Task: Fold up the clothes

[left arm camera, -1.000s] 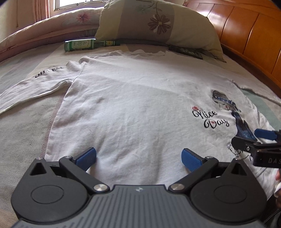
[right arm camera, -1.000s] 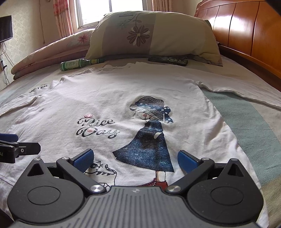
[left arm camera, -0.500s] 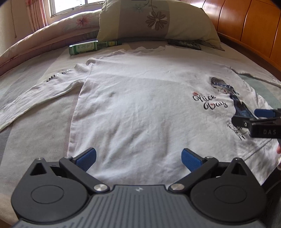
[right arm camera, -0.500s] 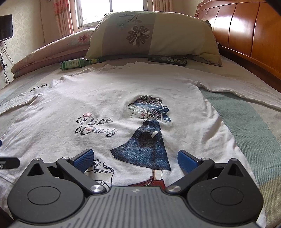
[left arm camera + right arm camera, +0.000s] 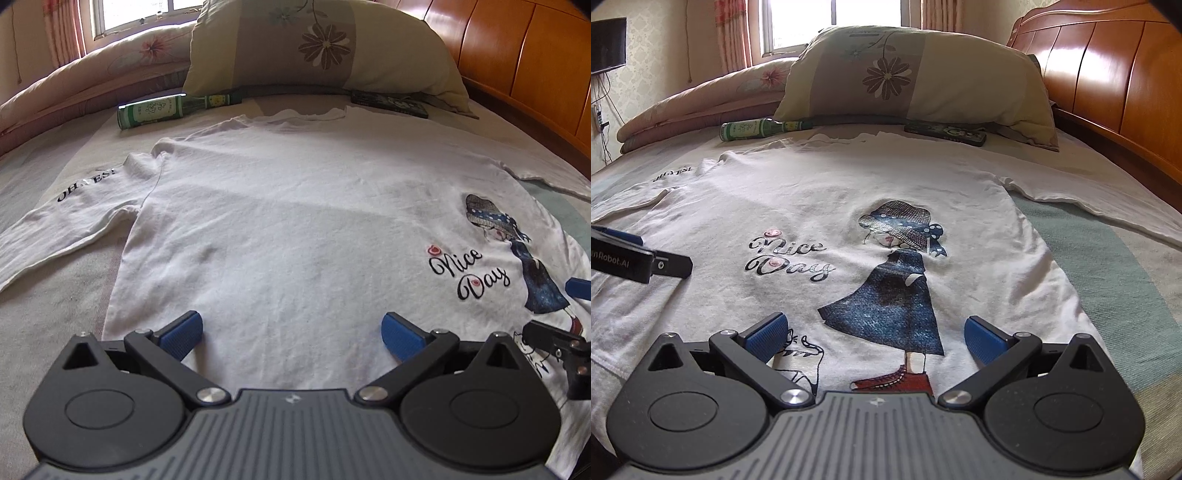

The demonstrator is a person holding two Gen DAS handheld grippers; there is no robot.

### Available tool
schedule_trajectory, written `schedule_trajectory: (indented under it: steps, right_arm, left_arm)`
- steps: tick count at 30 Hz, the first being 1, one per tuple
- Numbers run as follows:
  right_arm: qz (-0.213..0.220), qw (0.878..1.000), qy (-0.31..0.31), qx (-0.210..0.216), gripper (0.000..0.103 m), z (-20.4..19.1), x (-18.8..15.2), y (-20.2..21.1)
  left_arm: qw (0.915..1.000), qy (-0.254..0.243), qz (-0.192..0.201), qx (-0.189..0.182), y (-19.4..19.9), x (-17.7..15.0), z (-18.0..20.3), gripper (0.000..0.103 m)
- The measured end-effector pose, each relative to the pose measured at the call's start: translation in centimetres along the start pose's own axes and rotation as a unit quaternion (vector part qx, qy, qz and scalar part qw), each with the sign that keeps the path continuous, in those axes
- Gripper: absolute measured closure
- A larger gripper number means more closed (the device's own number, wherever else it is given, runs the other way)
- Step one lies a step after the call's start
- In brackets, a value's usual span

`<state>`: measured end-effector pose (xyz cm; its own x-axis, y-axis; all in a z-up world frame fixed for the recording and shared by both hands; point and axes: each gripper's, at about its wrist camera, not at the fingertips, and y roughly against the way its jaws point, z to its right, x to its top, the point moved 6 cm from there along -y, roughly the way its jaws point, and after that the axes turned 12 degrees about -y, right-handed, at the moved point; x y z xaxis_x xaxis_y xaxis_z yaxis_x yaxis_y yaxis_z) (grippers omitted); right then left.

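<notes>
The white shirt (image 5: 820,206) lay flat, collar far toward the pillow (image 5: 923,74) beside a green bottle (image 5: 750,130), while the left gripper (image 5: 291,332) and right gripper (image 5: 873,334) gaped wide, holding nothing.

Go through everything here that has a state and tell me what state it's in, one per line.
shirt: spread flat, print up, unfolded
left gripper: open, above the hem
right gripper: open, above the hem
bottle: lying on its side
pillow: propped against the headboard
</notes>
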<state>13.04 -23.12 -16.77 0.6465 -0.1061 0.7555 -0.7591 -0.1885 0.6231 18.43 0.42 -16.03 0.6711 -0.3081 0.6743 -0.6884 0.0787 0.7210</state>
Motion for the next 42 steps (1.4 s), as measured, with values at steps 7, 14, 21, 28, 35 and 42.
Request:
schedule_trajectory:
  steps: [7,14,21,28,35,42]
  right_arm:
    - [-0.032,0.998,-0.021,-0.044,0.000,2.1,0.5,1.7]
    - [-0.063,0.995,-0.013,-0.073,0.000,2.8,2.5,2.0]
    - [-0.045,0.999,0.027,0.002,0.000,-2.9,12.5,-2.6]
    - [-0.096,0.995,0.031,0.024,0.000,-5.8,21.4,-15.0]
    - [-0.163,0.987,-0.004,-0.010,0.000,-8.2,23.0,-27.5]
    - [-0.106,0.994,0.005,-0.040,0.000,-9.4,25.2,-32.6]
  left_arm:
    - [0.9998,0.005,0.015,0.010,-2.1,1.7,-2.1,0.001]
    - [0.9997,0.002,0.024,0.000,-2.9,1.5,-2.6,0.001]
    - [0.9988,0.013,0.040,0.027,-1.2,2.5,-3.9,0.001]
    - [0.9972,0.046,0.038,0.046,-0.3,2.9,-7.0,0.001]
    - [0.9940,0.063,0.024,0.087,-0.2,2.5,-9.4,0.001]
    - [0.9938,0.070,0.028,0.081,-0.5,2.6,-9.8,0.001]
